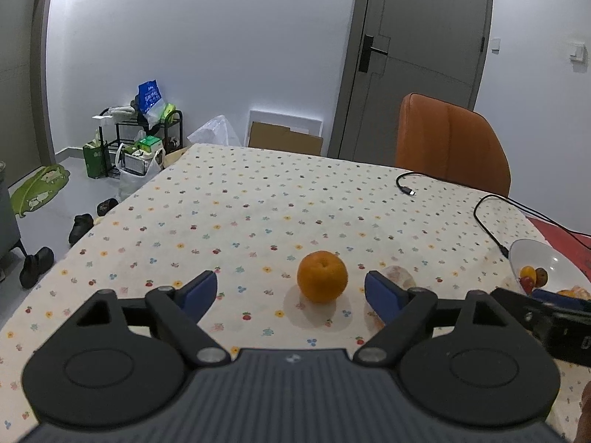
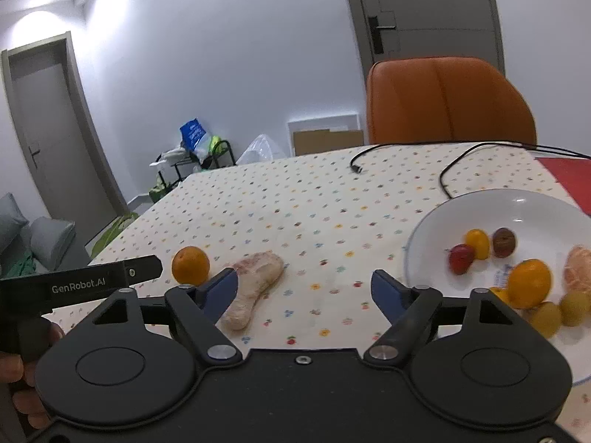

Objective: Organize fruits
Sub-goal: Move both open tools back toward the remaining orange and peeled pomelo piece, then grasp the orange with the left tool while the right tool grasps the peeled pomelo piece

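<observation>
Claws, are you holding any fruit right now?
No. The left claw and right claw are both open and empty; the orange sits on the table.

Table's (image 2: 295, 203) covered in a cream cloth dotted with tiny fruit and flower prints. Sitting straight on it: one orange (image 1: 322, 276) by itself, and just beside that a pale pinkish peeled wedge of fruit (image 2: 255, 288), lying flat. Off to the right there's a white plate (image 2: 517, 210) with small fruits piled in it. Two black cables (image 1: 406, 184) snake across the far right part of the cloth, one ending close to the plate's rim. A red mat (image 2: 569, 177) covers the far right corner.
</observation>
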